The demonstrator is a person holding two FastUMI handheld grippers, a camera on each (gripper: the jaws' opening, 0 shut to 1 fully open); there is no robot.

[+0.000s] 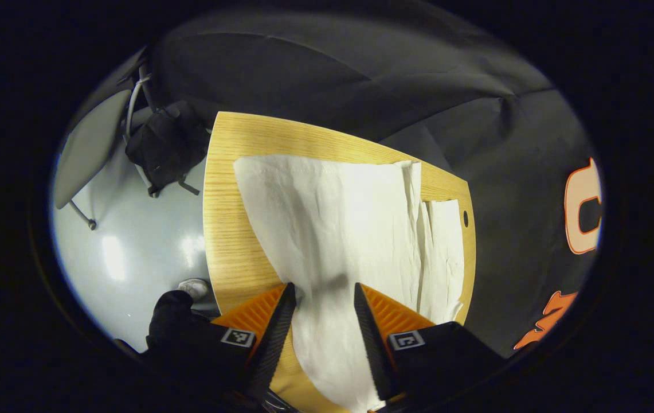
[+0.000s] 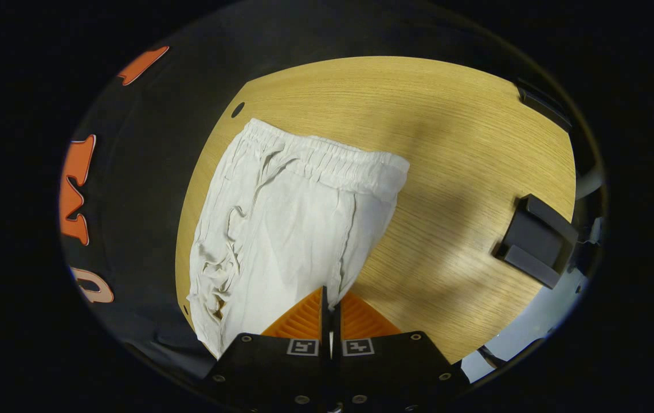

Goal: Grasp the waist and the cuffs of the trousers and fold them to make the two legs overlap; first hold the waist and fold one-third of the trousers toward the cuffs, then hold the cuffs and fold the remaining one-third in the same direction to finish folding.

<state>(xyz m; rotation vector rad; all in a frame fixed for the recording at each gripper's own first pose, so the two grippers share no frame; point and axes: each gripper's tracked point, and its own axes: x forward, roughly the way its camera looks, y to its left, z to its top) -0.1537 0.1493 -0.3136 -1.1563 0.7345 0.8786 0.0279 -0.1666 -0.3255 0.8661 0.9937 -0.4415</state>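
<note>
On the worktop (image 2: 453,143) the trousers (image 2: 281,223) lie with both legs seemingly overlapped, waist at 12 o'clock in the right gripper view. Right tool (image 2: 330,304) looks pinched on fabric, left tool (image 1: 320,298) spread above it; both folds by thirds appear left.

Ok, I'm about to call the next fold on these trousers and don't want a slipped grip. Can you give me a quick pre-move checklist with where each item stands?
1. Right gripper closed on the trousers: ok, fingers together with cloth pinched at their tips.
2. Left gripper gripping: not ok, its fingers stand apart over the fabric.
3. Elastic waist lying flat on the table: ok, straight and unfolded.
4. Legs overlapped: cannot tell; layered edges show on one side.
5. Cloth smooth: not ok, wrinkles bunch along the edge nearest the booth wall.
6. Dark block clear of the trousers: ok, apart on bare wood.
</note>
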